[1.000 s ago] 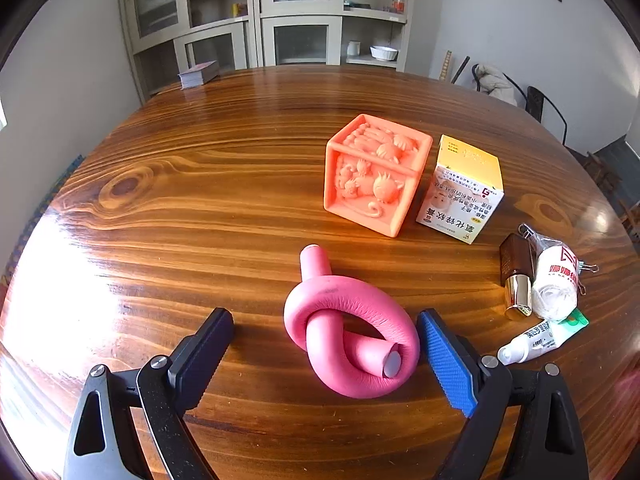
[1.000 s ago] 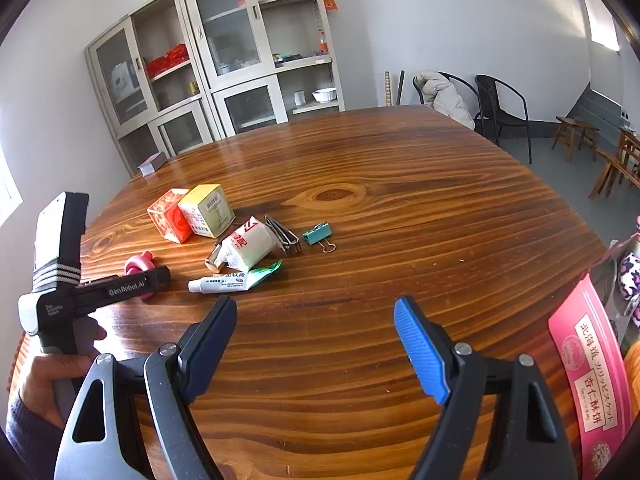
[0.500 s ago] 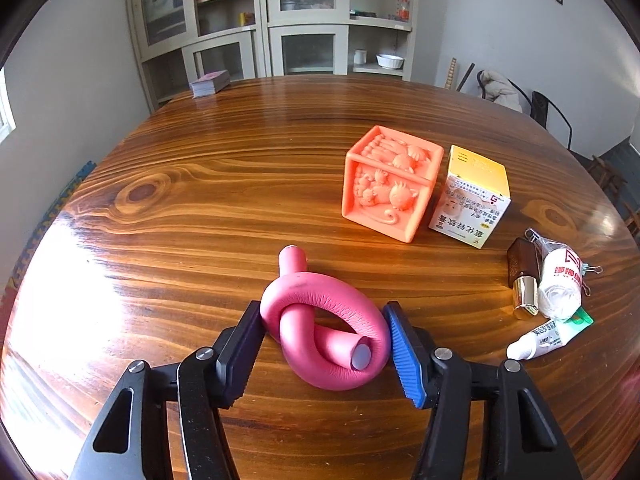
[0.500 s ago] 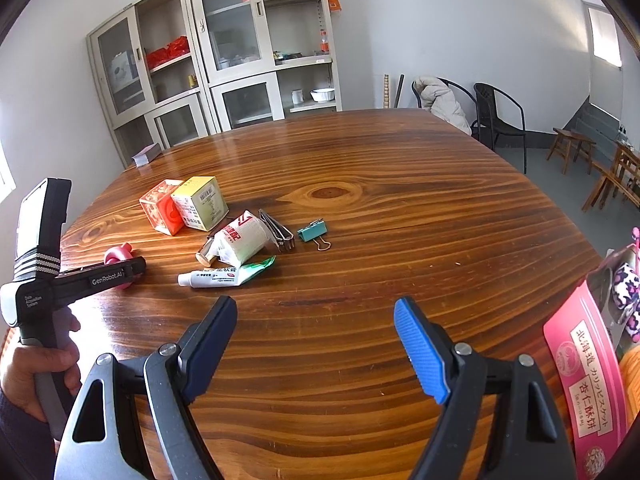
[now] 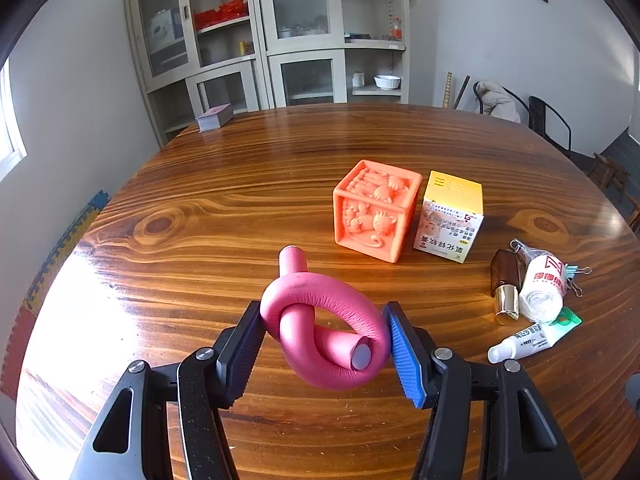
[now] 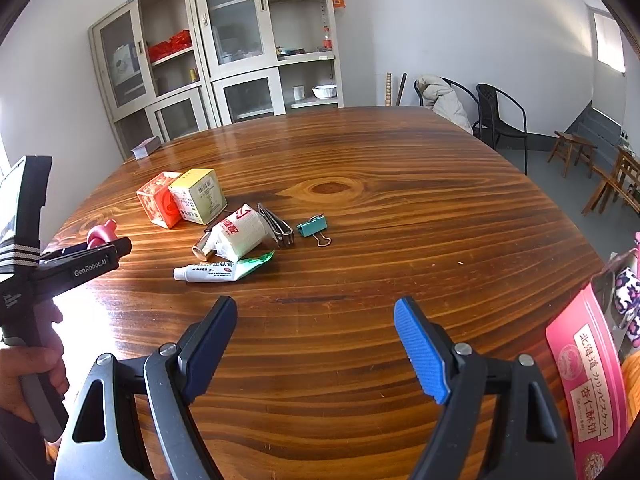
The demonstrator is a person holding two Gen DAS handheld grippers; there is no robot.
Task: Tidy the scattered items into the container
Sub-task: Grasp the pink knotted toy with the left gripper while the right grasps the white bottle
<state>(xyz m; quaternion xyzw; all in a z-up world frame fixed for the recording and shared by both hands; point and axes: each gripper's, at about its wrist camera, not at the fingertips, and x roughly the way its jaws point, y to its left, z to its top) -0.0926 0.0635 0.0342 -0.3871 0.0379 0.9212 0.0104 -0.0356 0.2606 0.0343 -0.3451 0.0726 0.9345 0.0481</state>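
Observation:
A pink foam tube tied in a knot (image 5: 320, 312) sits between the pads of my left gripper (image 5: 323, 334), which is shut on it just above the wooden table (image 5: 224, 216). The right wrist view shows that gripper (image 6: 108, 246) at the far left, held by a hand, with the pink knot (image 6: 100, 236) at its tip. My right gripper (image 6: 316, 312) hangs open over bare wood with nothing between its fingers. To the right of the knot lie an orange toy cube (image 5: 376, 210), a yellow-topped box (image 5: 450, 216), a brown bottle (image 5: 505, 280), a bandage roll (image 5: 542, 288) and an ointment tube (image 5: 528, 342).
A teal binder clip (image 6: 313, 226) and a metal clip (image 6: 276, 226) lie beyond the bandage roll. A pink biscuit box (image 6: 588, 368) stands at the right edge. A card deck (image 5: 215, 116) rests at the table's far side, with cabinets and chairs behind.
The left jaws closed from wide open onto the pink knot, then the gripper rose a little with it. The right gripper has stayed where it was.

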